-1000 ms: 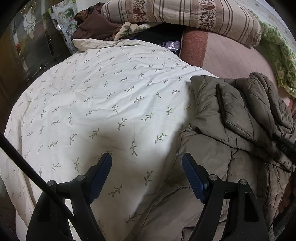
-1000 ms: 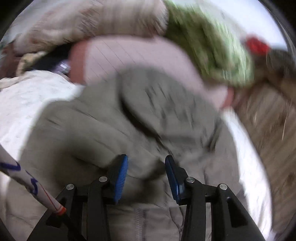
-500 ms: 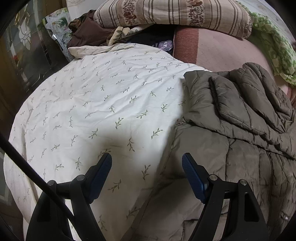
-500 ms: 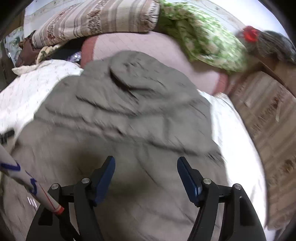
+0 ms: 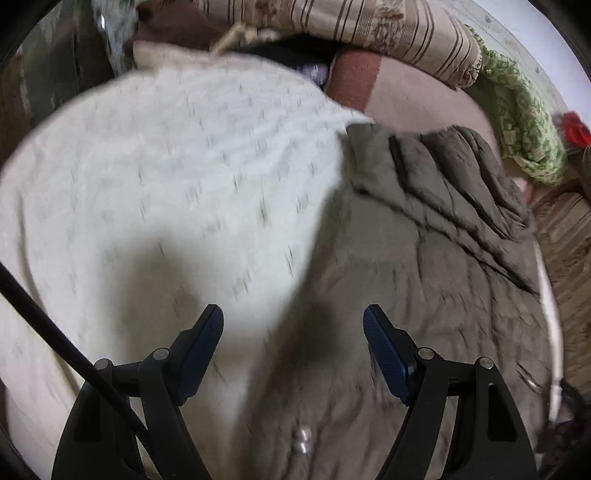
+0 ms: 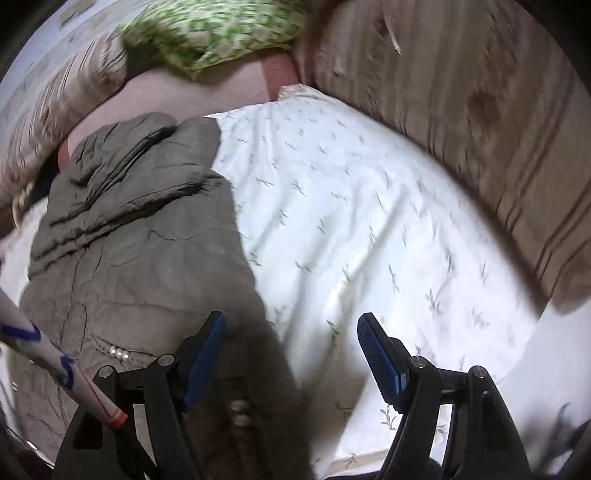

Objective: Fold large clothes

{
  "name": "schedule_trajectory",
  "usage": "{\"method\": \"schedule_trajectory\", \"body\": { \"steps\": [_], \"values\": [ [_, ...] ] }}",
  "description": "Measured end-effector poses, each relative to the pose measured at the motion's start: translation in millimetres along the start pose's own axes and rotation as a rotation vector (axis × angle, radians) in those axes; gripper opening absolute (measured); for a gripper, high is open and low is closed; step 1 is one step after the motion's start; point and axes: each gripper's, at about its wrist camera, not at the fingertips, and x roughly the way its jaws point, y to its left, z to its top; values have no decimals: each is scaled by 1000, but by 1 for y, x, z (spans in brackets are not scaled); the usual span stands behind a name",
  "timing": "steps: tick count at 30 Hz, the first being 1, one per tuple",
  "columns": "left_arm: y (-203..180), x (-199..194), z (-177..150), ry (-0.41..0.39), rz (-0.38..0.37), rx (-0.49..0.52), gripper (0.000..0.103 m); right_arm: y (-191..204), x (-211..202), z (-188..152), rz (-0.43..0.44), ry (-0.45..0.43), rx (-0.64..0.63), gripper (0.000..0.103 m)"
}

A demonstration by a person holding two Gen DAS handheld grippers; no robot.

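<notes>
A grey-brown quilted jacket (image 5: 424,258) lies on a white leaf-print bedspread (image 5: 166,192), its upper part folded over itself at the far end. My left gripper (image 5: 293,332) is open and empty, above the jacket's left edge where it meets the bedspread. In the right wrist view the jacket (image 6: 129,236) fills the left half and the bedspread (image 6: 369,229) the right. My right gripper (image 6: 291,332) is open and empty, above the jacket's right edge. Small pearl-like snaps (image 6: 120,353) show on the jacket near the left finger.
A striped pillow (image 5: 351,29) and dark clothes (image 5: 173,29) lie at the head of the bed. A green patterned cloth (image 5: 517,122) lies at the far right. A pink sheet (image 5: 417,103) lies beyond the jacket. A wooden floor (image 6: 480,110) lies past the bed's right edge.
Both grippers have pulled back from the jacket. The right gripper, narrow a second ago, has opened wide and swung right, so the bedspread and floor now show.
</notes>
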Motion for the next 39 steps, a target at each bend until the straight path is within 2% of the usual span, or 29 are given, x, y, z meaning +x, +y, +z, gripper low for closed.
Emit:
{"method": "schedule_trajectory", "body": {
  "steps": [3, 5, 7, 10, 13, 16, 18, 22, 24, 27, 30, 35, 39],
  "values": [
    [9, 11, -12, 68, -40, -43, 77, -20, 14, -2, 80, 18, 61, 78],
    [14, 23, -13, 108, -39, -70, 77, -24, 26, -1, 145, 33, 100, 78],
    [16, 33, -12, 152, -75, -86, 77, -24, 34, 0, 210, 45, 130, 78],
    [6, 35, -14, 169, -70, -39, 77, -25, 51, 3, 342, 101, 174, 78],
    [-5, 36, -27, 239, -199, 9, 77, -27, 61, 6, 420, 129, 201, 80],
    [-12, 32, -37, 250, -243, 36, 77, -33, 63, 7, 512, 155, 243, 80],
    [-9, 29, -42, 256, -281, 24, 77, -33, 66, 3, 597, 201, 251, 80],
    [8, 29, -46, 276, -374, -54, 77, -26, 64, -12, 703, 275, 217, 79],
    [17, 25, -51, 274, -406, -86, 75, -19, 58, -22, 706, 293, 177, 78],
    [25, 19, -57, 265, -426, -108, 71, -17, 49, -36, 715, 307, 150, 69],
    [29, 17, -63, 255, -436, -121, 71, -16, 43, -46, 746, 315, 153, 68],
    [26, 9, -74, 243, -424, -95, 71, -2, 41, -69, 701, 342, 99, 62],
    [25, 2, -85, 238, -424, -69, 69, 3, 33, -80, 718, 329, 113, 50]
  ]
}}
